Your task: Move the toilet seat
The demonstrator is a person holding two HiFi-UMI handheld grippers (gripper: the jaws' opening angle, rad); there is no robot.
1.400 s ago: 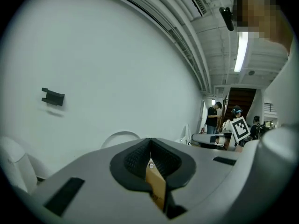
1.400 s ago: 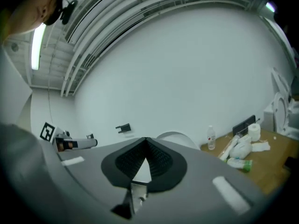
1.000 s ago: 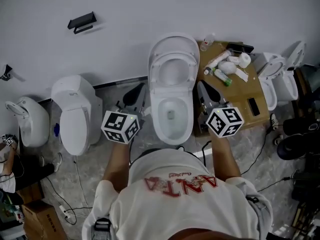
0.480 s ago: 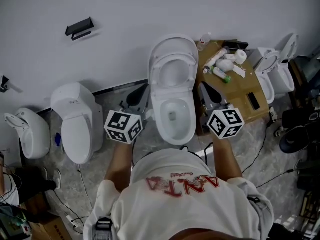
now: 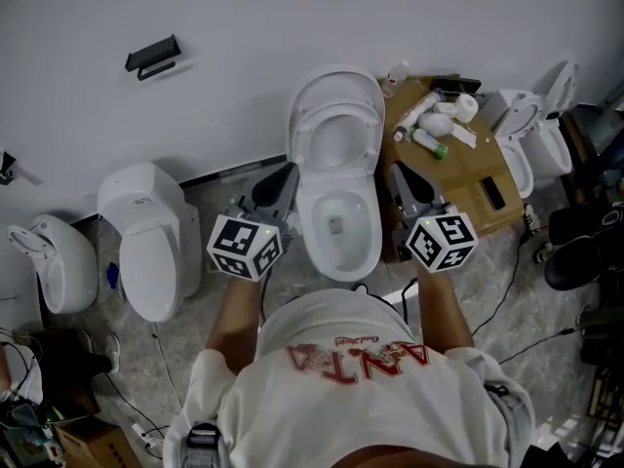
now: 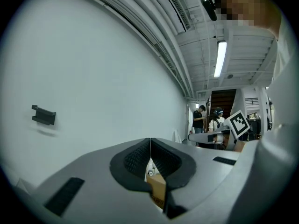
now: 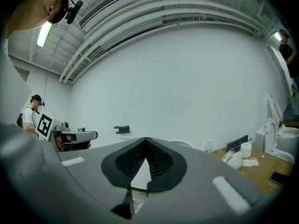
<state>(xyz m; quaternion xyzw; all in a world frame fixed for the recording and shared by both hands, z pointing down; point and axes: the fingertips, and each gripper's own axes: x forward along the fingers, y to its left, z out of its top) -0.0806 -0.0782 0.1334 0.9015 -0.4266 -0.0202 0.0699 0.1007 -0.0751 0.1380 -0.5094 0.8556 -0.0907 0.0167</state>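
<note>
Toilet seat (image 5: 337, 115) is seen raised over the open bowl (image 5: 336, 224) at the floor's edge by the wall, flanked by the left hand-held gripper (image 5: 289, 174) and right hand-held gripper (image 5: 396, 171), both fully closed on nothing

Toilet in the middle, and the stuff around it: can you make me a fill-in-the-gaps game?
1. The left tool and the right tool both have their jaws ___.
2. In the head view, the open toilet stands ___ the two tools.
3. The wooden table is on that toilet's ___ side.
4. The small holder on the wall is coloured ___.

Missing words: shut, between, right, black.
</note>
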